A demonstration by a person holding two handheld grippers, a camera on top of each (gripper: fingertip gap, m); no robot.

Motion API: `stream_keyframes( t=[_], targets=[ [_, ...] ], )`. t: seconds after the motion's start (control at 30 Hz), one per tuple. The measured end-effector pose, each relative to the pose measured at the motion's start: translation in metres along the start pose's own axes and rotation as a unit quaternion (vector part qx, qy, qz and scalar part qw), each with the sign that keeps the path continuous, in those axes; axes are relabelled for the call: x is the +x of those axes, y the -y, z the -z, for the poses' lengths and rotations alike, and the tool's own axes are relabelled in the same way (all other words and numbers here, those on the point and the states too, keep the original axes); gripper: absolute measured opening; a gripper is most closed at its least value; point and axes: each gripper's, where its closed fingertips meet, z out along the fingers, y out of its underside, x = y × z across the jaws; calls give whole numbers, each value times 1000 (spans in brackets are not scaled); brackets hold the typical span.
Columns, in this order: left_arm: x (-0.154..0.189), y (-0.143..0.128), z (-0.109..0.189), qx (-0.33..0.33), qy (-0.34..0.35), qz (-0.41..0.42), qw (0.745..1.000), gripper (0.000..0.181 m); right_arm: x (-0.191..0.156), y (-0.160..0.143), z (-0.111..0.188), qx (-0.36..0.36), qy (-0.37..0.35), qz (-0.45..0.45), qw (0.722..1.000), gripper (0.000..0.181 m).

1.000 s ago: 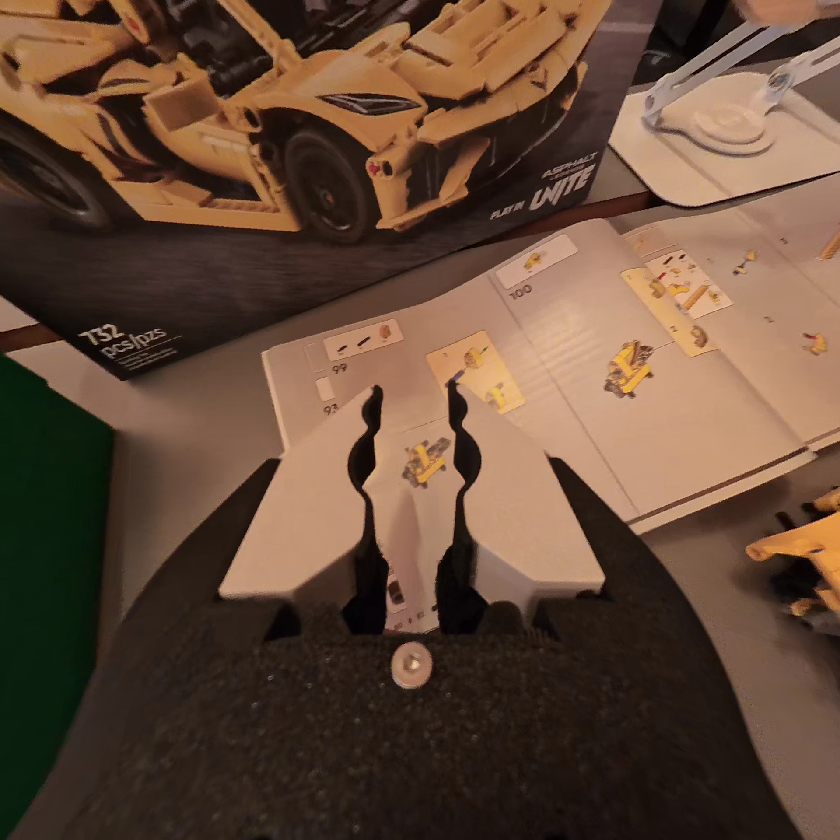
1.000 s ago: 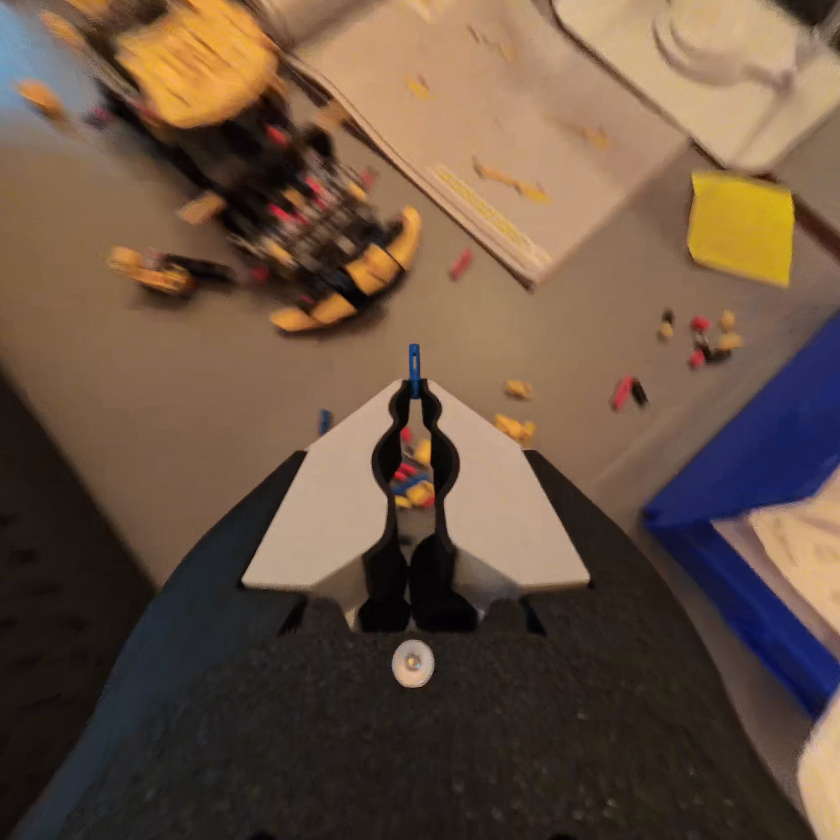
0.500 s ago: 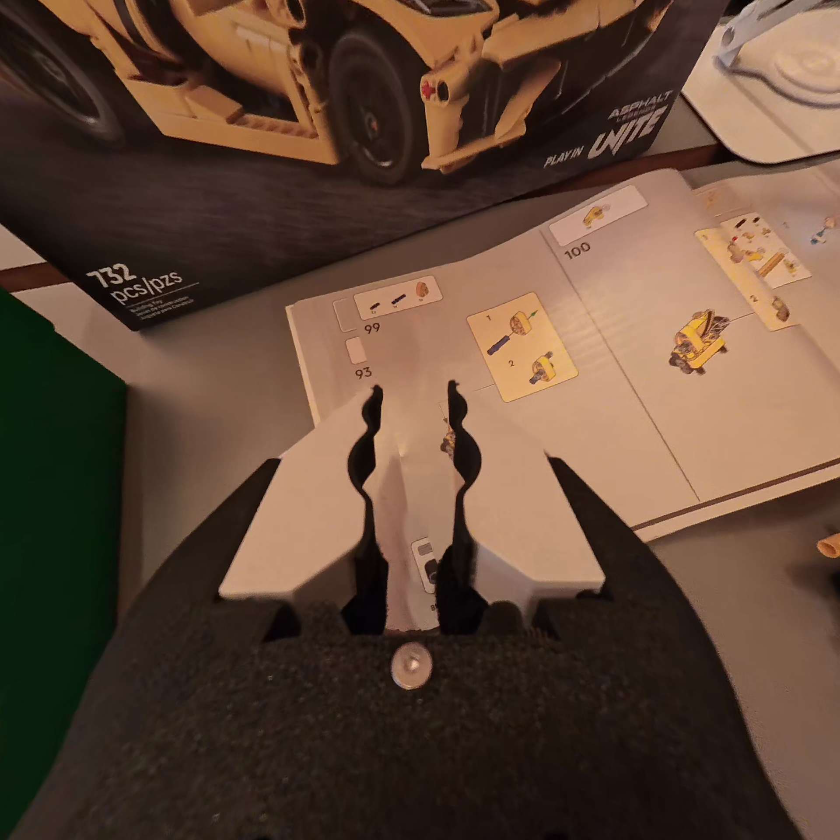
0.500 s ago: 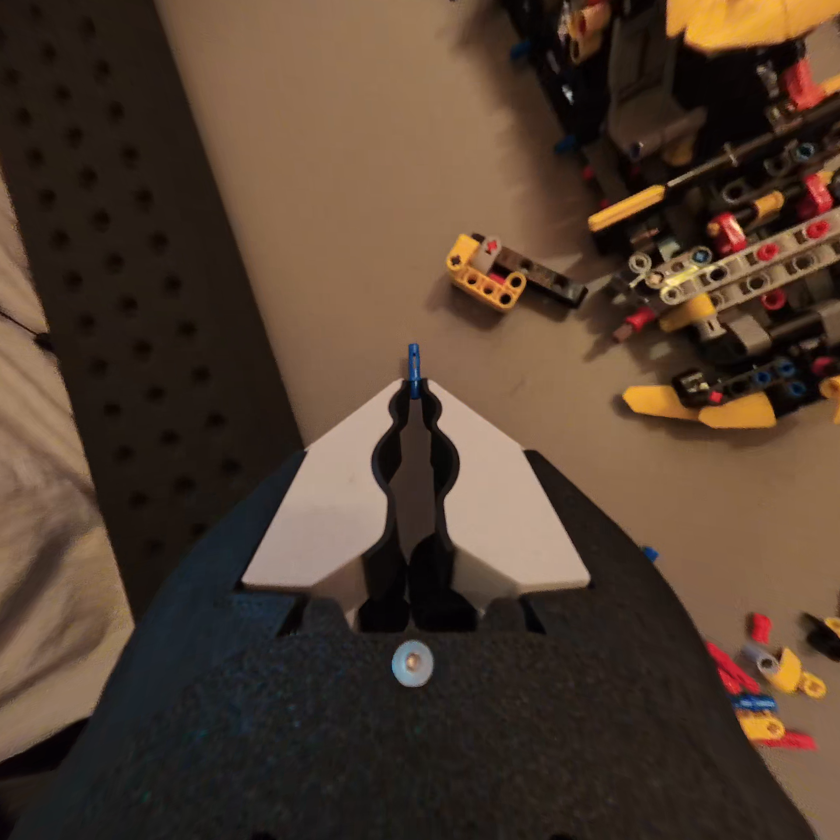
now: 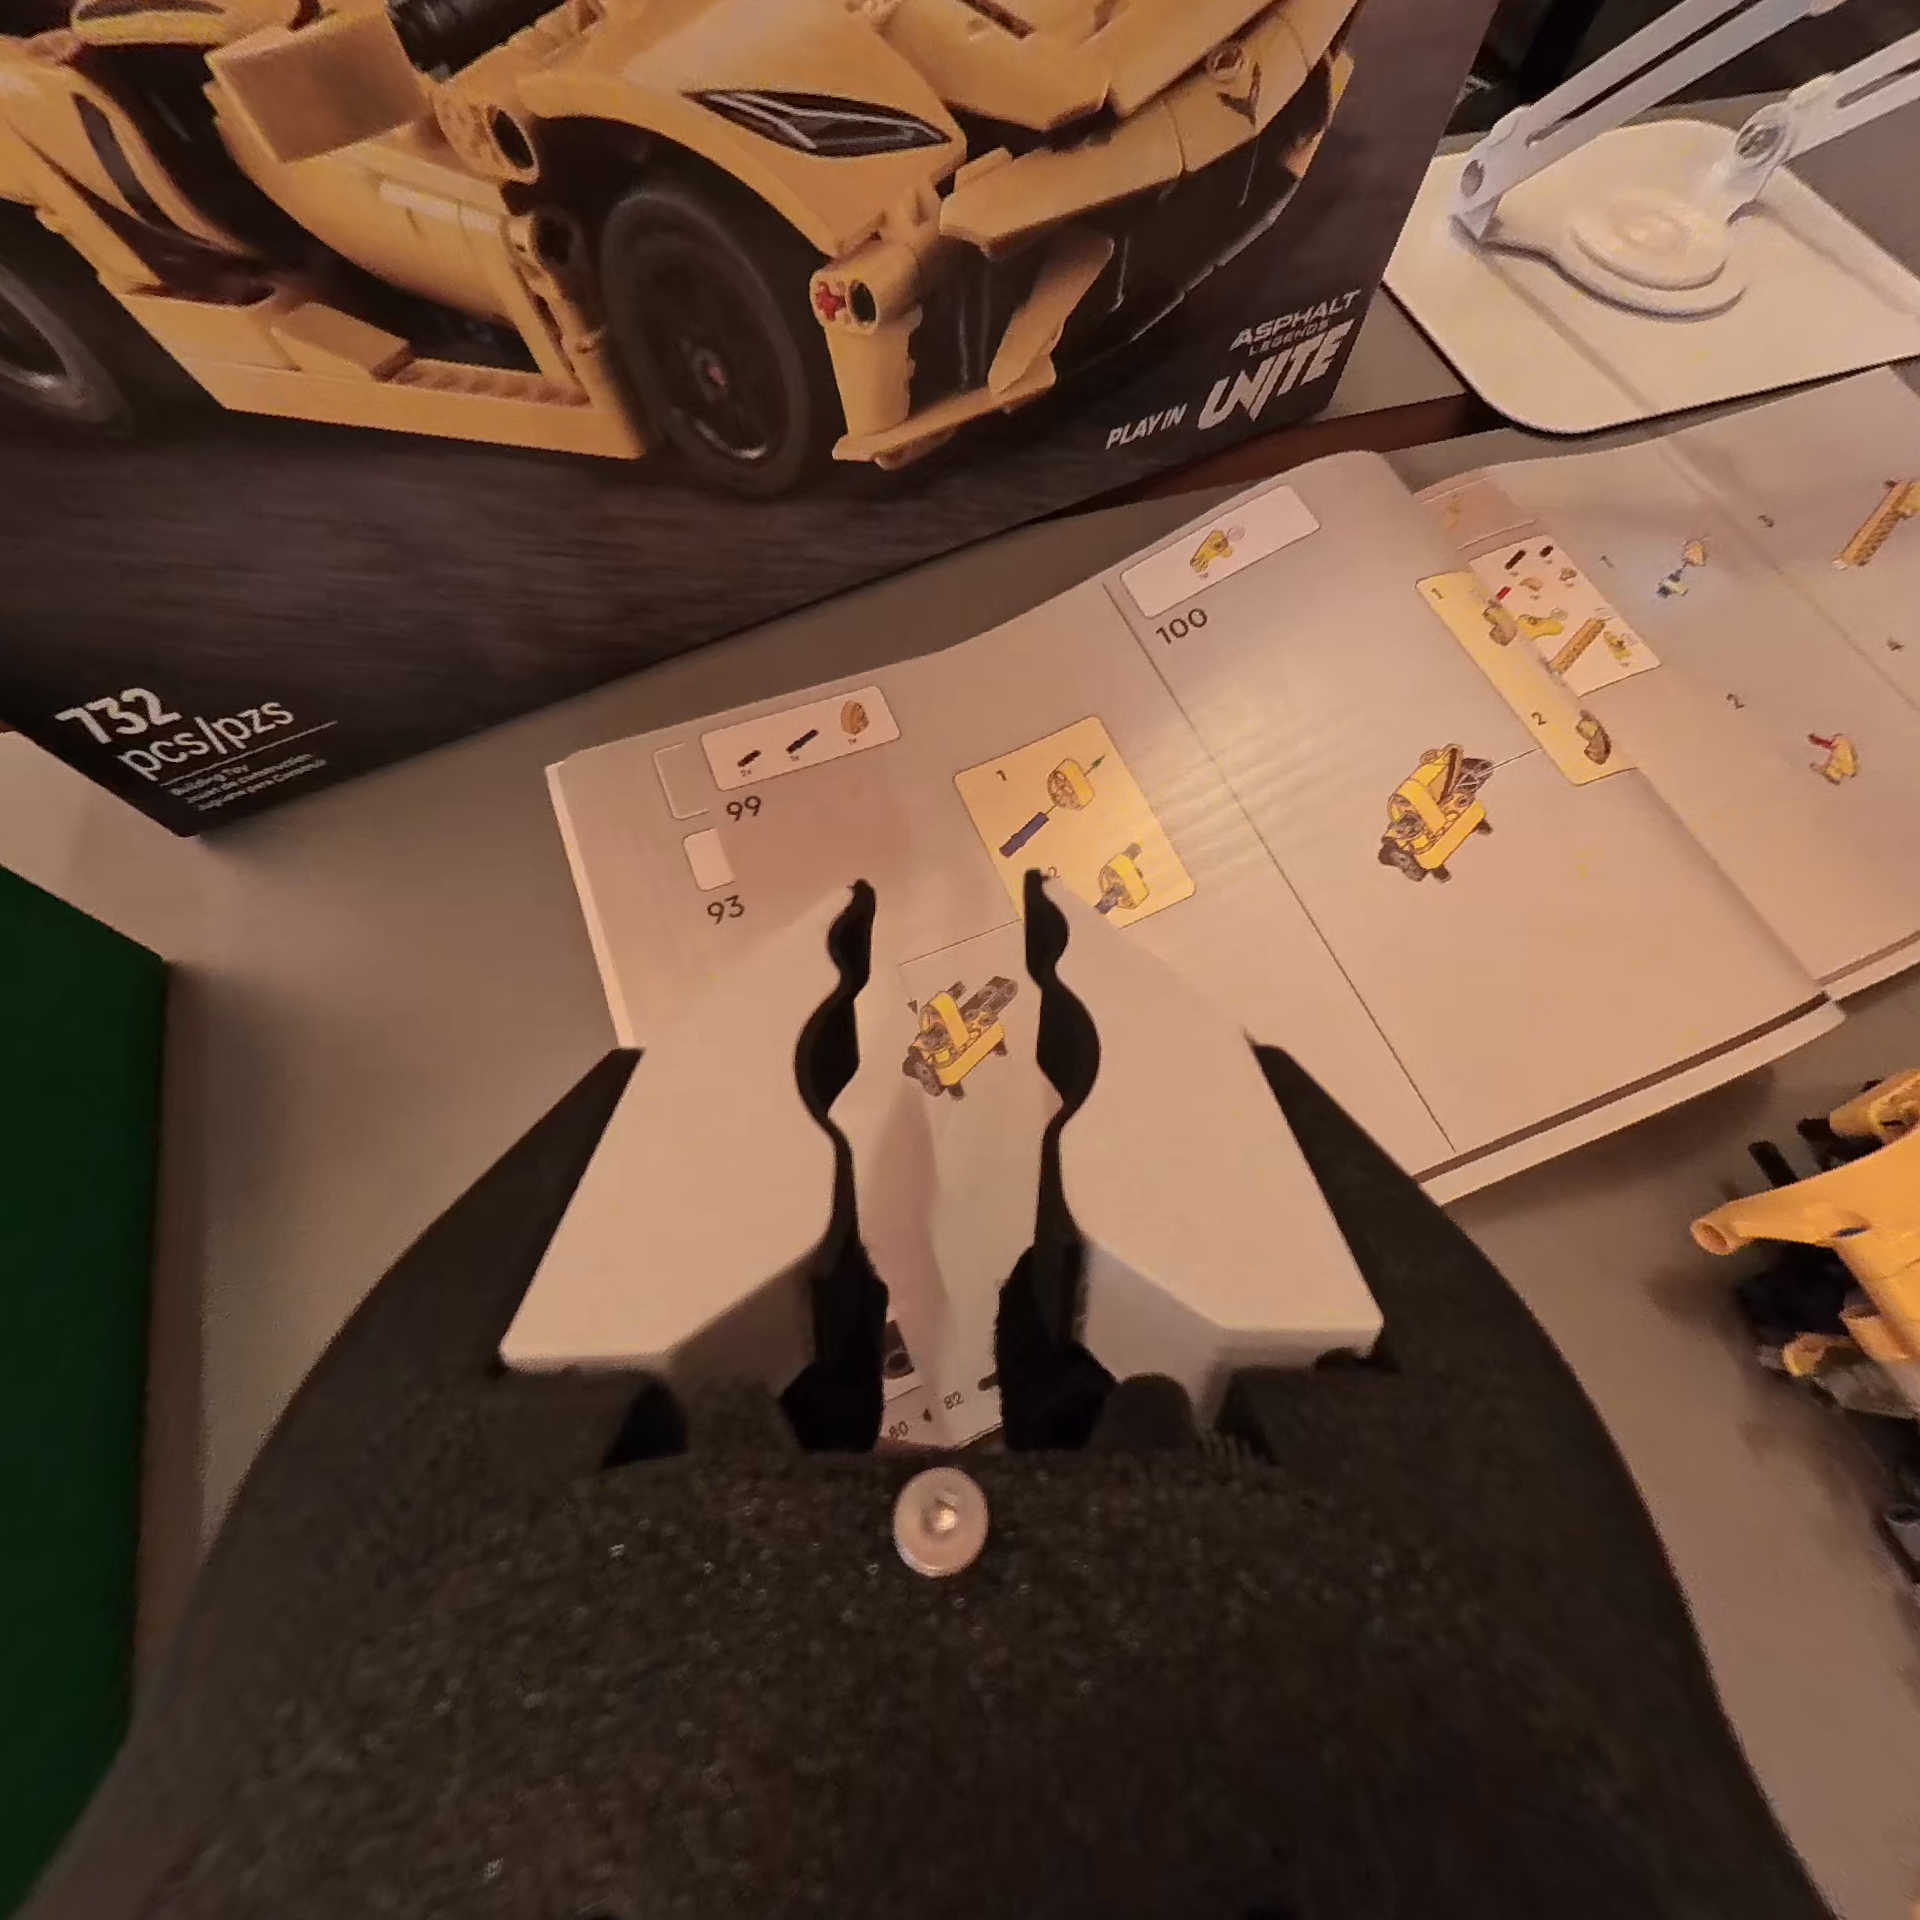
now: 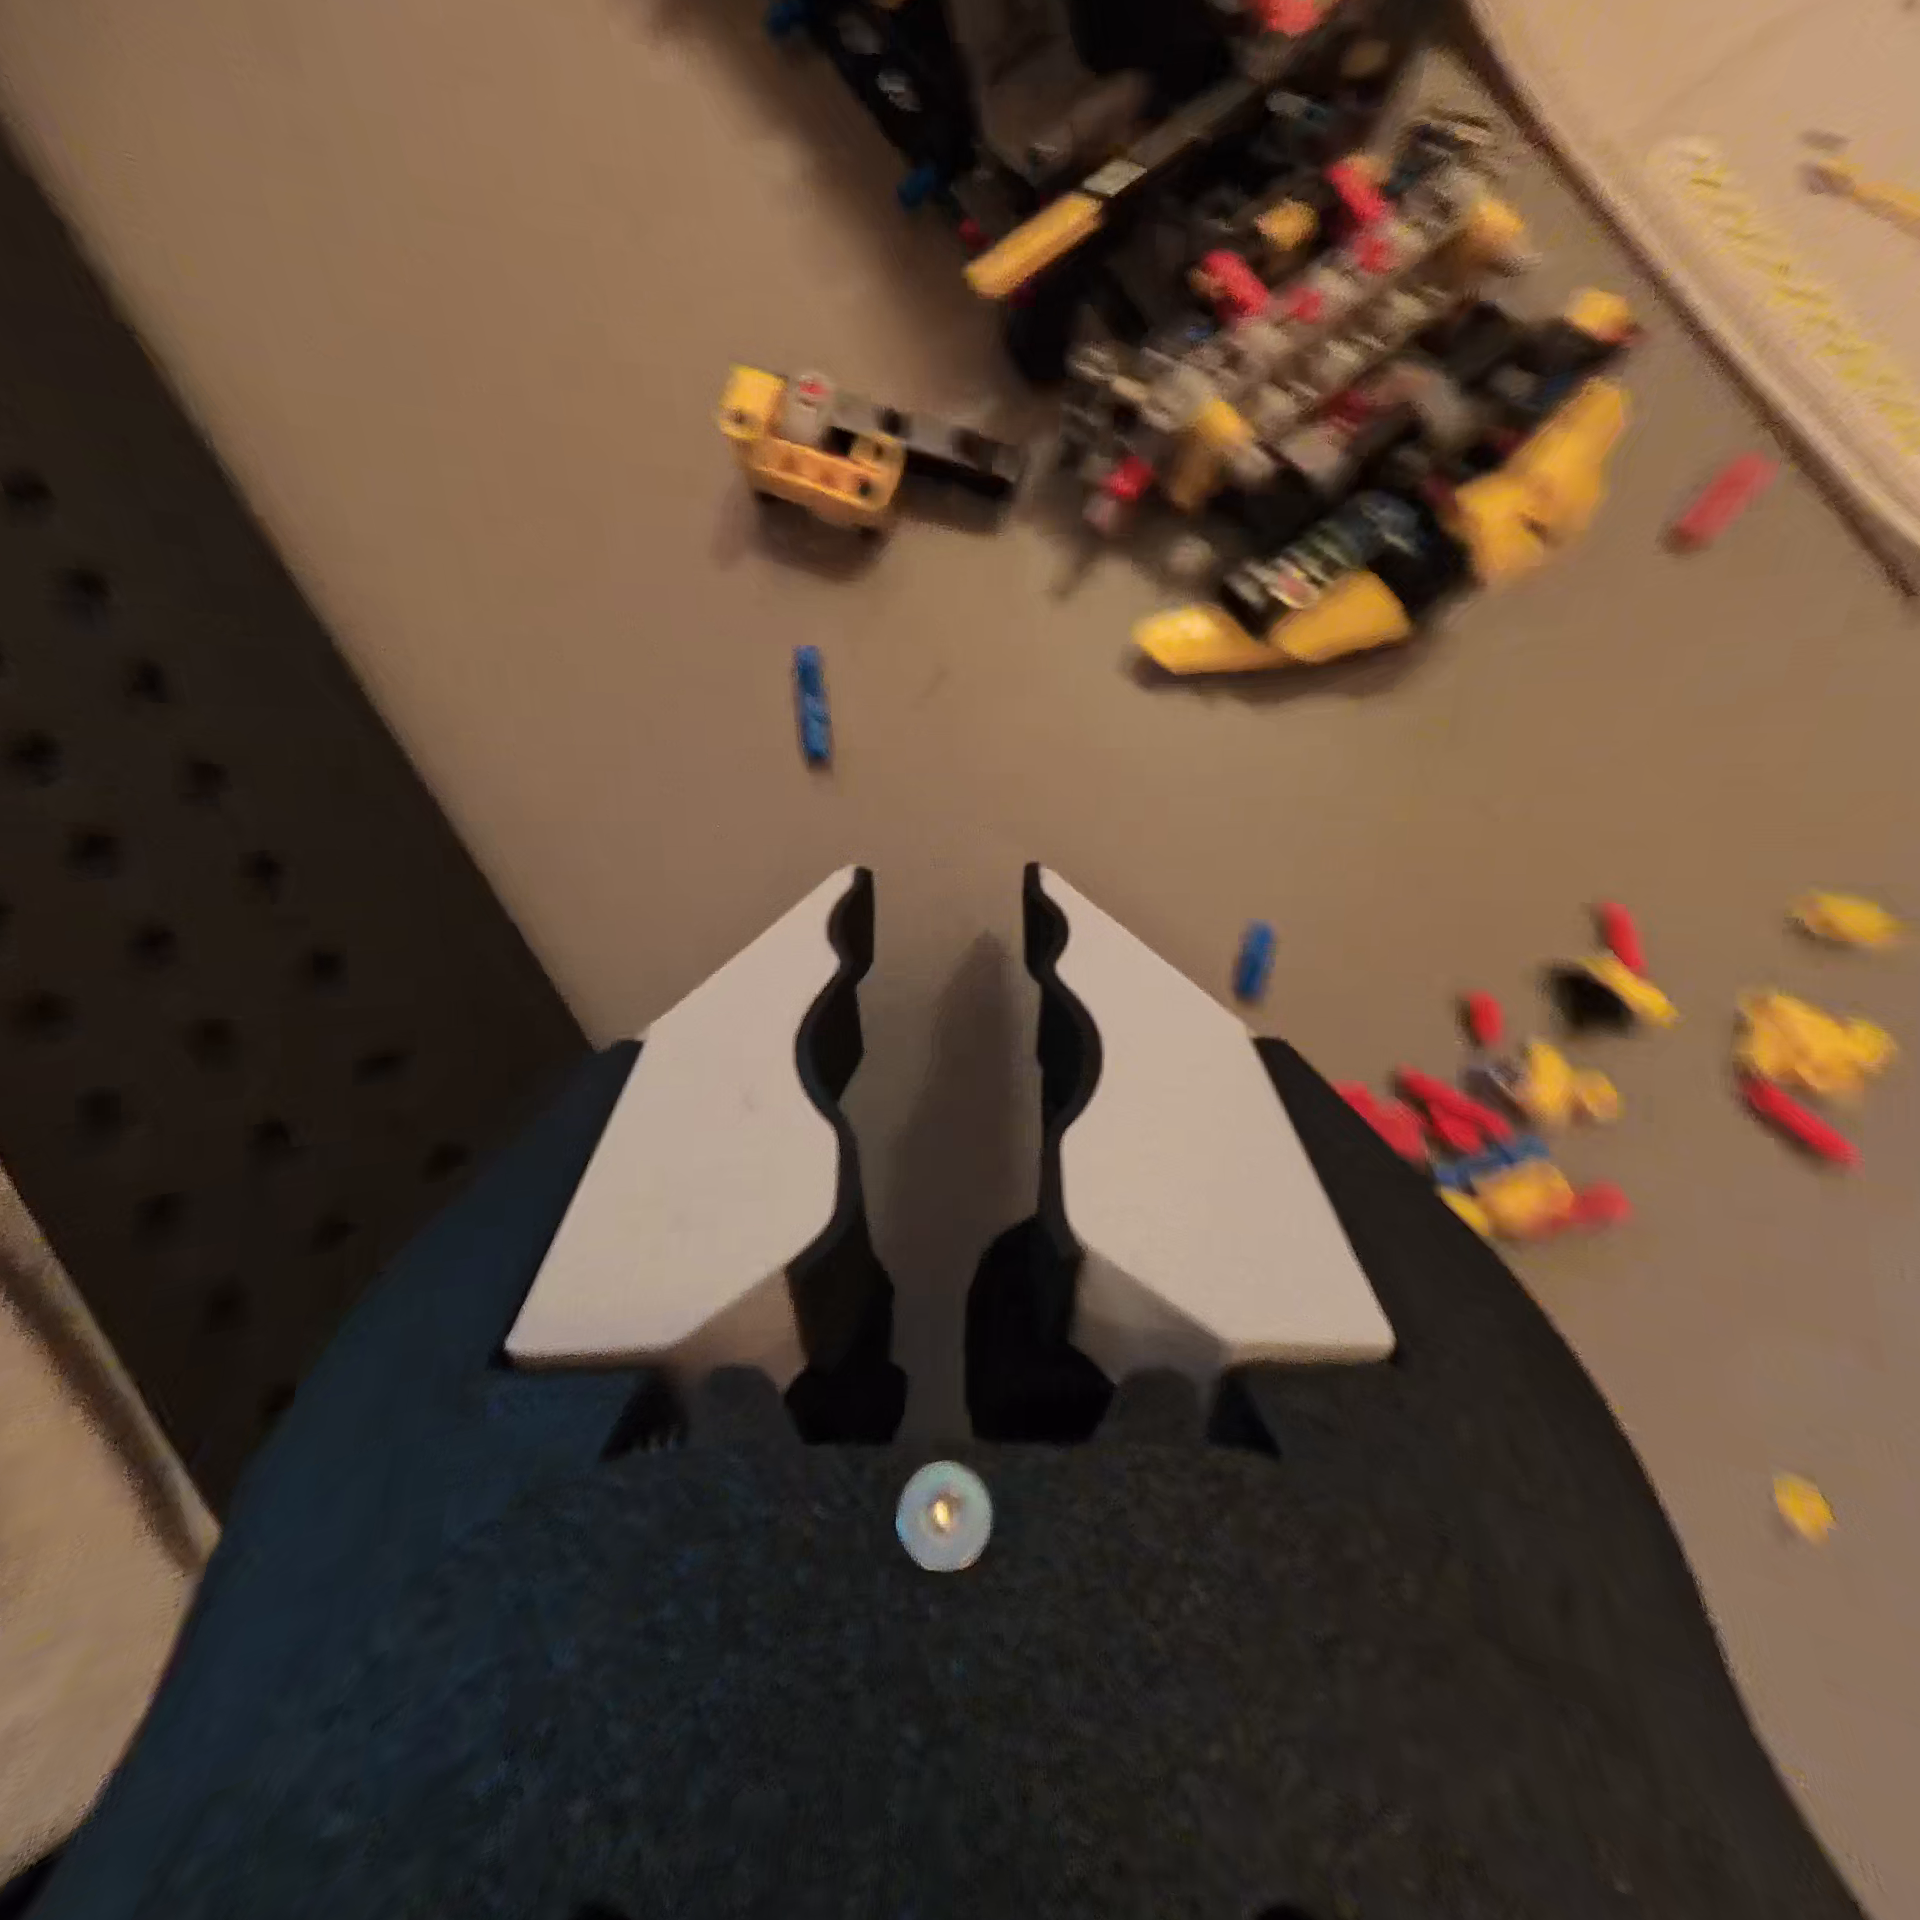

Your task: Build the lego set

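My left gripper (image 5: 943,894) is open and empty, hovering over the open instruction booklet (image 5: 1299,831) on the grey table. The partly built yellow and black car model (image 6: 1299,364) lies ahead of my right gripper (image 6: 945,883), and its edge shows in the left wrist view (image 5: 1829,1247). My right gripper is open and empty. A blue pin (image 6: 812,704) lies on the table just beyond its tips. A small yellow and black sub-assembly (image 6: 842,447) lies left of the model. The right wrist view is blurred.
The set's box (image 5: 623,312) stands behind the booklet. A white lamp base (image 5: 1662,249) is at the back right. A green board (image 5: 62,1351) is at the left. Loose red, yellow and blue pieces (image 6: 1538,1101) lie right of my right gripper. A dark perforated board (image 6: 187,883) runs along the left. Tip to tip, the grippers are about 45 centimetres apart. To reach the blue pin (image 6: 812,704) in a straight line is about 4 centimetres for my right fingers, about 40 centimetres for my left.
My right gripper has opened and let go of the blue pin, which now lies on the table ahead of it. My left gripper has shifted slightly over the booklet and stays open.
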Motion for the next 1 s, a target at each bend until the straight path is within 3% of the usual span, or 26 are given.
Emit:
stream_keyframes(
  t=[0.13, 0.27, 0.53, 0.7, 0.8, 0.9, 0.93, 1.0],
  targets=[
    [-2, -2, -2, -4, 2, 1, 1000, 29, 58, -37, 39, 5, -100, -90, 991, 20],
    [-6, -4, -2, -6, 5, 4, 1000, 29, 89, -76, 57, -13, -141, -137, 980, 20],
    [-7, -6, -3, -7, 4, 5, 1000, 29, 101, -76, 40, -2, -129, -119, 984, 24],
    [-7, -7, -3, -10, 4, 3, 1000, 29, 103, -83, 38, -23, -131, -110, 985, 15],
    [-7, -7, -3, -10, 5, 2, 1000, 29, 86, -59, 39, 16, -99, -103, 990, 15],
    [-8, -7, -3, -11, 7, 0, 1000, 29, 32, -12, 27, 59, -10, -62, 996, 15],
    [-7, -7, -3, -11, 7, 0, 1000, 29, 13, -4, 18, 51, 14, -43, 998, 15],
    [-7, -8, -3, -12, 7, -1, 1000, 29, -2, -3, 0, 15, -4, 7, 1000, 15]
  ],
)
